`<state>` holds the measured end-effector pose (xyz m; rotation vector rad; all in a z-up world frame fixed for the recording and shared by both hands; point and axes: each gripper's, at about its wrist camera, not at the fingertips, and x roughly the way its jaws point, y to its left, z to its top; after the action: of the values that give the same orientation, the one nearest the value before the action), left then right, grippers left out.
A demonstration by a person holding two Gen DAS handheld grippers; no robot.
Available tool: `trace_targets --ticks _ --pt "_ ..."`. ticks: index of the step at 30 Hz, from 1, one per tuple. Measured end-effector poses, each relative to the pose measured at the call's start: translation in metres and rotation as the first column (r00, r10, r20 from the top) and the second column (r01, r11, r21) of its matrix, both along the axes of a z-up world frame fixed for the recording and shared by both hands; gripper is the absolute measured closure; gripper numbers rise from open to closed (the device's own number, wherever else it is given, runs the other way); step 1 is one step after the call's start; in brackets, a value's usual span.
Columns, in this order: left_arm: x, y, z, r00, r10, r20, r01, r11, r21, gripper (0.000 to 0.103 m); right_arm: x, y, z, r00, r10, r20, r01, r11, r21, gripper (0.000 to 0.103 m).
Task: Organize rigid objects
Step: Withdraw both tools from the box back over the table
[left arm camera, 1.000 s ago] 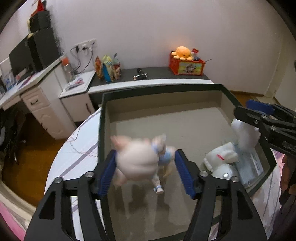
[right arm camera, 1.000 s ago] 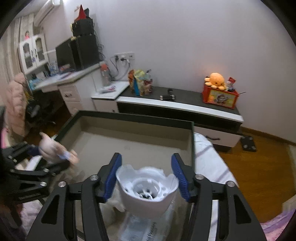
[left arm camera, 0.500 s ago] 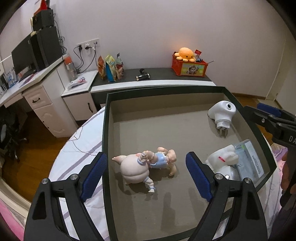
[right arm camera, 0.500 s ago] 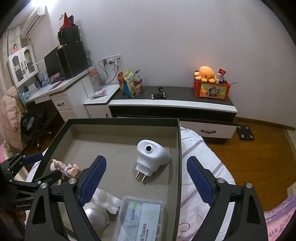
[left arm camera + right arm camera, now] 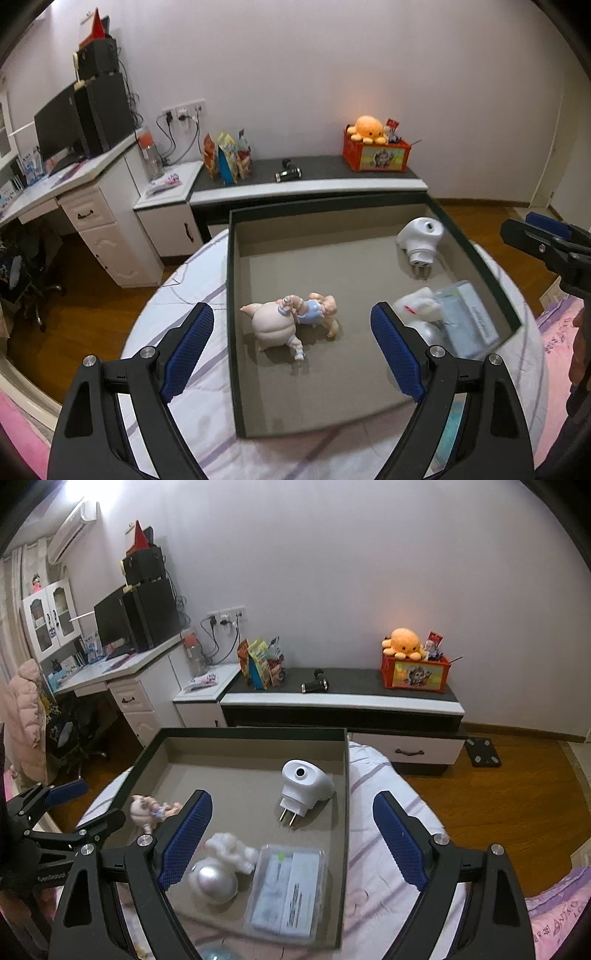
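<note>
Bedroom setting, dark tray (image 5: 232,295) on the bed: both drops just landed! Left gripper (image 5: 291,347) gapes empty above the doll (image 5: 291,323); right gripper (image 5: 291,840) spreads wide, its white plug (image 5: 304,786) now lying inside.

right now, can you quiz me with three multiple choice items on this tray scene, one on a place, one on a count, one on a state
1. Where does the white plug-in device lie?
A. in the tray, by its far right side
B. on the bedsheet
C. on the desk

2. How many objects lie in the tray?
A. two
B. four
C. six

3. How is the right gripper?
A. shut on the pig figurine
B. shut on the plug-in device
C. open, holding nothing

Answers:
1. A, it rests on the tray floor near the right wall.
2. B, the plug-in device, pig figurine, white figurine and floss pick box.
3. C, its pads stand wide apart with nothing between them.
</note>
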<state>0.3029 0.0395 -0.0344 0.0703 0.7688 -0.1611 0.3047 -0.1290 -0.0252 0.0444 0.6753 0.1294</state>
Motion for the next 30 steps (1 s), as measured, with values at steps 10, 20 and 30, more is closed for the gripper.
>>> trace_targets --ticks 10,20,30 --pt "-0.106 0.005 0.046 0.992 0.018 0.127 -0.020 1.000 0.015 0.013 -0.109 0.009 0.041 0.995 -0.002 0.096 0.006 0.999 -0.044 0.013" --pt "-0.200 0.008 0.059 0.973 0.042 0.227 -0.051 0.998 0.033 0.007 -0.208 0.020 0.048 0.988 0.022 0.152 -0.013 0.998 -0.061 0.012" --pt "-0.255 0.010 0.047 0.955 0.091 0.284 -0.100 0.995 0.020 0.002 -0.264 0.022 0.029 0.984 -0.012 0.180 0.019 0.999 -0.038 0.000"
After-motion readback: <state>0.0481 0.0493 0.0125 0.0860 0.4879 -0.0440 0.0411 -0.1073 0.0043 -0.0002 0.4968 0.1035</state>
